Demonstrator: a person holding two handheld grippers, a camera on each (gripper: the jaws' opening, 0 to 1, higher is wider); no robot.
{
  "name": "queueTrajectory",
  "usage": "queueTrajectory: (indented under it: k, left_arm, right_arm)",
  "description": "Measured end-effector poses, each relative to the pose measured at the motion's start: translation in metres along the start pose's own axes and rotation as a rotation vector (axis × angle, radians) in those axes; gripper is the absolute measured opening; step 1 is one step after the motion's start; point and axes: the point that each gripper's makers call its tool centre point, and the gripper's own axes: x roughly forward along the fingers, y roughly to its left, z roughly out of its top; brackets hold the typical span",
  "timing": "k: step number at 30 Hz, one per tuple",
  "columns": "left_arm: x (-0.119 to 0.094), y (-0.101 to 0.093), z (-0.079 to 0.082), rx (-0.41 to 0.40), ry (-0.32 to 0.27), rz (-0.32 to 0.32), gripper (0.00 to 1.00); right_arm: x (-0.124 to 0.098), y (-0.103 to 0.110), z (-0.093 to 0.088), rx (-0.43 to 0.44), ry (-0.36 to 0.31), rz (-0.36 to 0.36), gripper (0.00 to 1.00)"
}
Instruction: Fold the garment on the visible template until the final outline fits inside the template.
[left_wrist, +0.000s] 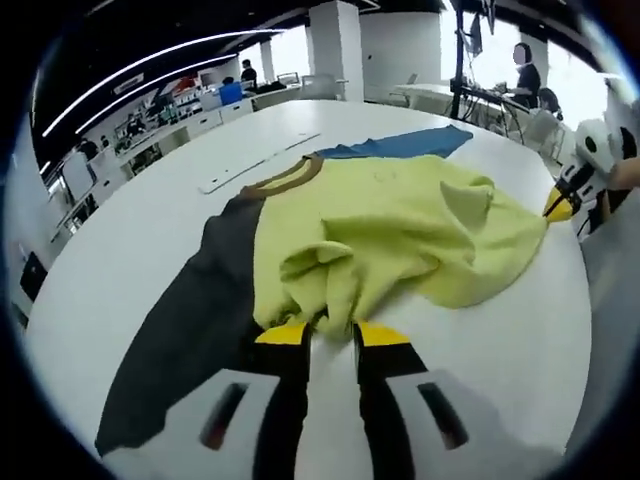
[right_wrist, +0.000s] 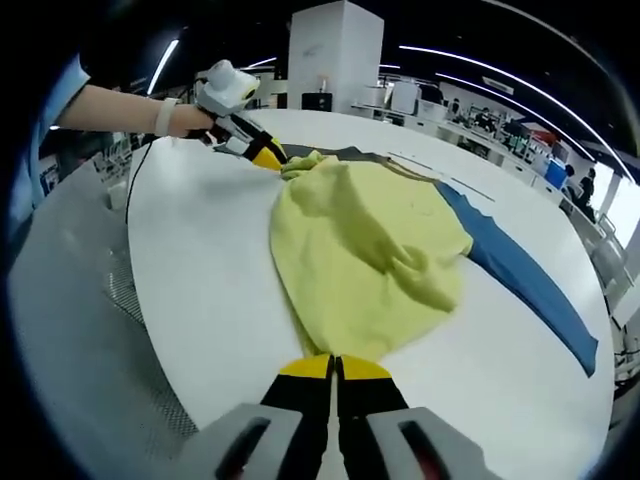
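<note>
Two hand-held grippers, left (left_wrist: 331, 333) and right (right_wrist: 334, 367), each pinching yellow garment (right_wrist: 365, 250) hem; dark template (left_wrist: 190, 320) beneath, white strip (left_wrist: 255, 165) beyond.

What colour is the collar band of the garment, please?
Brown, on the yellow garment; its collar band shows best in the left gripper view.

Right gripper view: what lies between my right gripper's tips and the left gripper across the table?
The yellow garment spans that stretch; the right gripper pinches its near hem, the left gripper its far edge.
</note>
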Motion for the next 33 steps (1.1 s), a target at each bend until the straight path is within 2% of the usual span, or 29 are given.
queueTrajectory:
  k: [3, 8, 9, 10, 12, 15, 18, 22, 28, 33]
  left_arm:
    - [0.004, -0.002, -0.001, 0.012, 0.005, -0.012, 0.07]
    - [0.010, -0.004, -0.009, 0.019, 0.039, -0.016, 0.07]
    - [0.010, -0.004, -0.009, 0.019, 0.043, -0.016, 0.04]
    - [0.009, -0.005, -0.010, 0.016, 0.045, -0.018, 0.00]
    - [0.007, -0.008, -0.008, -0.030, 0.039, -0.034, 0.00]
    - [-0.001, -0.014, -0.008, -0.012, 0.038, -0.037, 0.00]
    - [-0.008, -0.018, -0.009, -0.028, 0.034, -0.043, 0.00]
    - [-0.022, -0.027, -0.008, -0.107, 0.011, -0.061, 0.00]
    - [-0.044, -0.028, -0.010, -0.217, -0.021, -0.067, 0.00]
    - [-0.065, -0.033, -0.008, -0.383, -0.056, -0.089, 0.00]
  right_arm:
    - [0.001, 0.000, 0.000, 0.004, 0.001, 0.000, 0.00]
    - [0.001, 0.001, 0.000, 0.008, -0.001, -0.001, 0.00]
    - [0.001, 0.001, 0.000, 0.008, -0.002, -0.002, 0.00]
    - [0.001, 0.001, 0.000, 0.007, -0.002, -0.003, 0.00]
    - [0.000, 0.000, 0.001, 0.009, -0.006, -0.006, 0.00]
    - [-0.001, -0.001, 0.002, 0.007, -0.010, -0.011, 0.00]
    - [-0.003, -0.003, 0.002, 0.005, -0.010, -0.018, 0.00]
    - [-0.007, -0.006, 0.003, 0.000, -0.012, -0.028, 0.00]
    - [-0.019, -0.015, 0.003, -0.002, -0.023, -0.058, 0.00]
    - [-0.029, -0.021, 0.003, -0.011, -0.031, -0.080, 0.00]
